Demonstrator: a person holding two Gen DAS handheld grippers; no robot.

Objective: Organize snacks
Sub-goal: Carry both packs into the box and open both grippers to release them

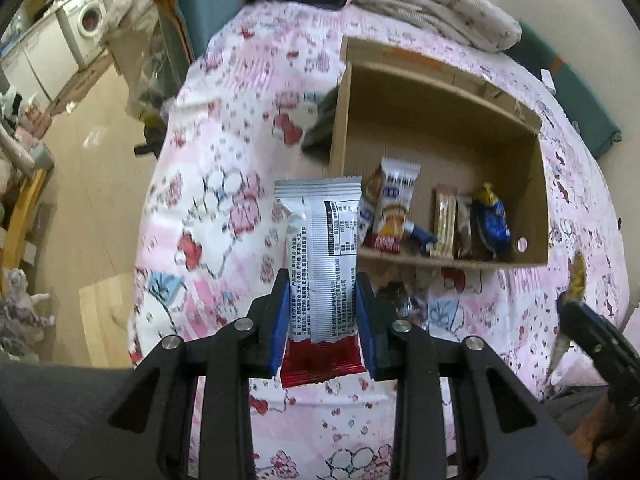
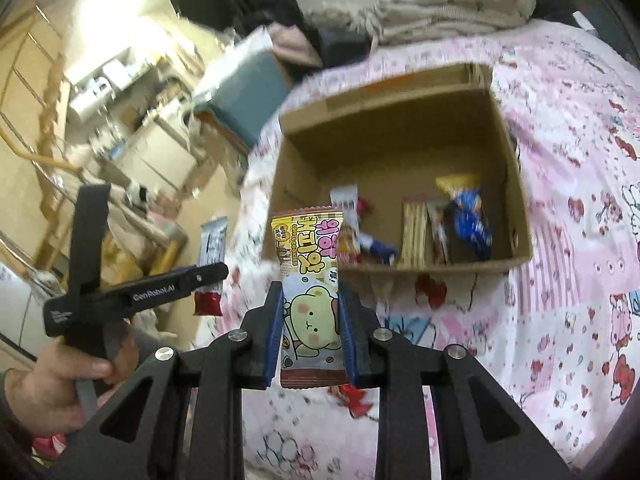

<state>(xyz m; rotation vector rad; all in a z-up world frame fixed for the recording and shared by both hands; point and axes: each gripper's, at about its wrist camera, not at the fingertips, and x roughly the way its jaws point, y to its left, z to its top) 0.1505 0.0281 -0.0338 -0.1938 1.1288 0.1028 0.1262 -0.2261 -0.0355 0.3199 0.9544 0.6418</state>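
Observation:
My left gripper point(image 1: 322, 280) is shut on a silver and red snack bar point(image 1: 320, 256) and holds it upright above the bed, left of the cardboard box point(image 1: 538, 208). My right gripper point(image 2: 310, 288) is shut on a yellow and brown cookie packet point(image 2: 308, 280) with a bear on it, in front of the box point(image 2: 520, 216). The box holds several snacks along its near wall: a white and red packet point(image 1: 394, 208), a wafer bar point(image 1: 444, 220), a blue packet point(image 1: 492, 220). The left gripper with its bar shows at the left of the right wrist view point(image 2: 208, 276).
The box sits on a bed with a pink patterned sheet point(image 1: 224, 200). Folded bedding point(image 1: 432, 4) lies behind the box. Loose wrappers point(image 1: 404, 300) lie on the sheet before the box. Wooden floor and a washing machine point(image 1: 86, 20) are to the left.

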